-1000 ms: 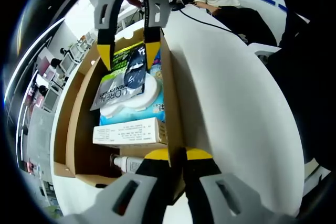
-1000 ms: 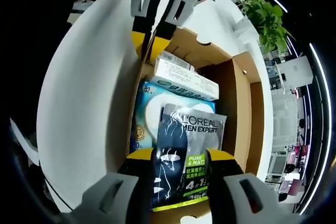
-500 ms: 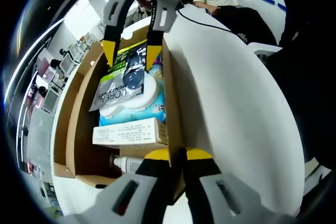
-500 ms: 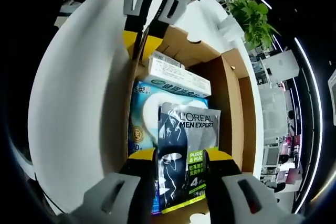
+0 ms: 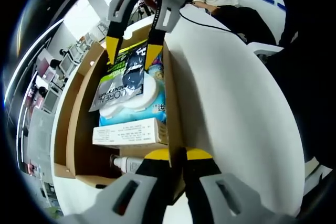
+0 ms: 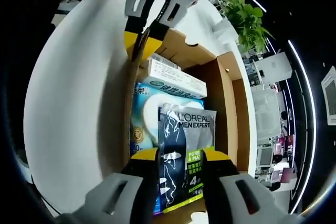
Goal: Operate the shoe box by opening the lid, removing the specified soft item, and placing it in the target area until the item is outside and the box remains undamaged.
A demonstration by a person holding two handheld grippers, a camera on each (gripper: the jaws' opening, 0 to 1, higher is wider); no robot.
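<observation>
One step is done: the shoe box (image 6: 237,108) lies open. My right gripper (image 6: 180,156) pinches the L'Oreal sachet (image 6: 185,145), not yet lifted clear of the box, while my left gripper (image 5: 177,154) clamps the box wall; placing remains.

Both views look steeply down, close in, into the open shoe box (image 5: 79,124) (image 6: 239,119) from its opposite ends, facing each other and sharing its contents.
</observation>
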